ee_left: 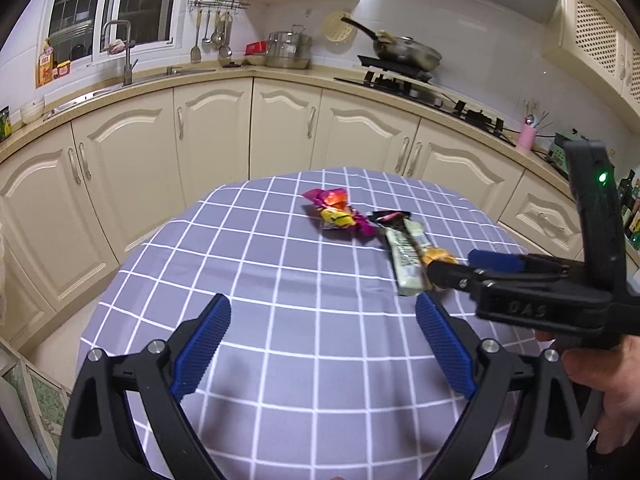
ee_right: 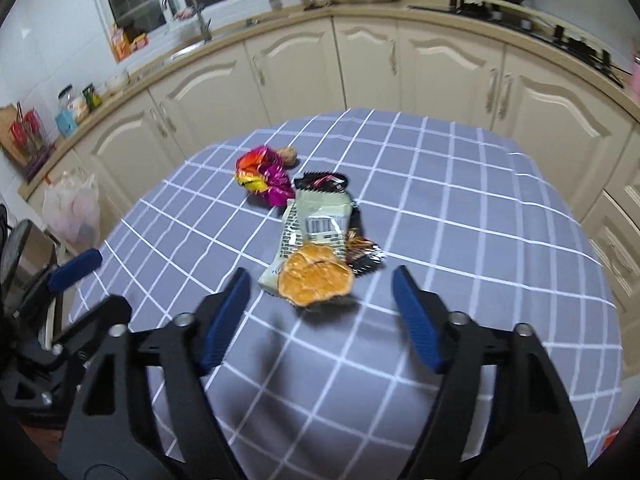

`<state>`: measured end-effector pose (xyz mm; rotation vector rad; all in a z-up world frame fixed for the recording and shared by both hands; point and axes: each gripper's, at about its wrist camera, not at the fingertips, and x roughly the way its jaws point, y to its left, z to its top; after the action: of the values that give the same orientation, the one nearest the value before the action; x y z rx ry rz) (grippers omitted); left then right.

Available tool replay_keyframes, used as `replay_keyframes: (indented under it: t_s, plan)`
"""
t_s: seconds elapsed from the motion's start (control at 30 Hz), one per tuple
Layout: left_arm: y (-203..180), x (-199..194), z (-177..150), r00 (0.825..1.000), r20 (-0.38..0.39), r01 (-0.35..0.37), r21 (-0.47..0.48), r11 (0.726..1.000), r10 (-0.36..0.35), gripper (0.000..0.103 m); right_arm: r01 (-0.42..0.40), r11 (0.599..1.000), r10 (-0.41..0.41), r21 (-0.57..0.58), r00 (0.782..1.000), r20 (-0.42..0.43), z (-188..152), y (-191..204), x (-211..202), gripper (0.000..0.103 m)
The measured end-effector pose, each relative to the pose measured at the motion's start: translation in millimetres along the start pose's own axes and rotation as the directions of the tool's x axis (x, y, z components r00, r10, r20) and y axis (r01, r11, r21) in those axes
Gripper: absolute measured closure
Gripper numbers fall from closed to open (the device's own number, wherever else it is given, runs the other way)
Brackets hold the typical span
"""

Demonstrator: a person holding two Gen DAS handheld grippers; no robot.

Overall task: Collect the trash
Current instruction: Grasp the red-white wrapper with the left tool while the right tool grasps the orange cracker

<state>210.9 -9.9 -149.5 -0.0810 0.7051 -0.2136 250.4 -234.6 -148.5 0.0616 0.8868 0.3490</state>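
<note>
A checked table spreads ahead of both claws, the left gripper and right gripper each spread wide, pinching nothing. Just beyond the right claw's tips lies a pale green wrapper, an orange peel on its near end; farther ahead-left sits a crumpled pink wrapper.

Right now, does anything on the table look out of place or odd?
Yes. Trash lies loose on the checked tablecloth: a crumpled pink wrapper, a pale wrapper lying over a black wrapper, and an orange peel resting on the pale one.
</note>
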Motion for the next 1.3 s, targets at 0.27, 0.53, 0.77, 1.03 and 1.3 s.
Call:
replay_keyframes:
  t_s: [0.27,0.53,0.77,1.03,1.3]
  plan:
    - [-3.2,24.4,7.5,0.999,-0.032,-0.018,0.024,1.0,0.019,0.011,-0.022,1.0,0.022,0.004,1.0,0.012,-3.4,-6.3,5.4,0.062]
    - [-41.0,48.2,14.8,0.997,-0.076,-0.003,0.105,0.994,0.011,0.011,-0.017,0.981,0.0,0.192,0.996,0.089,-22.1,-66.1,-24.5,0.062]
    - [-66.8,77.1,17.5,0.988,-0.115,-0.078,0.19,0.979,0.101,0.012,-0.054,0.955,0.017,0.293,0.992,0.127,-32.7,-99.5,-33.9,0.062]
    - [-71.0,103.4,29.3,0.98,-0.168,-0.073,0.211,0.975,0.109,0.023,-0.098,0.951,0.059,0.294,0.989,0.137,-33.6,-97.8,-32.2,0.062]
    - [-65.0,108.7,30.9,0.978,-0.209,0.031,0.149,0.988,0.0,0.091,-0.106,0.948,0.063,0.3,0.987,0.15,-38.5,-100.2,-36.9,0.062]
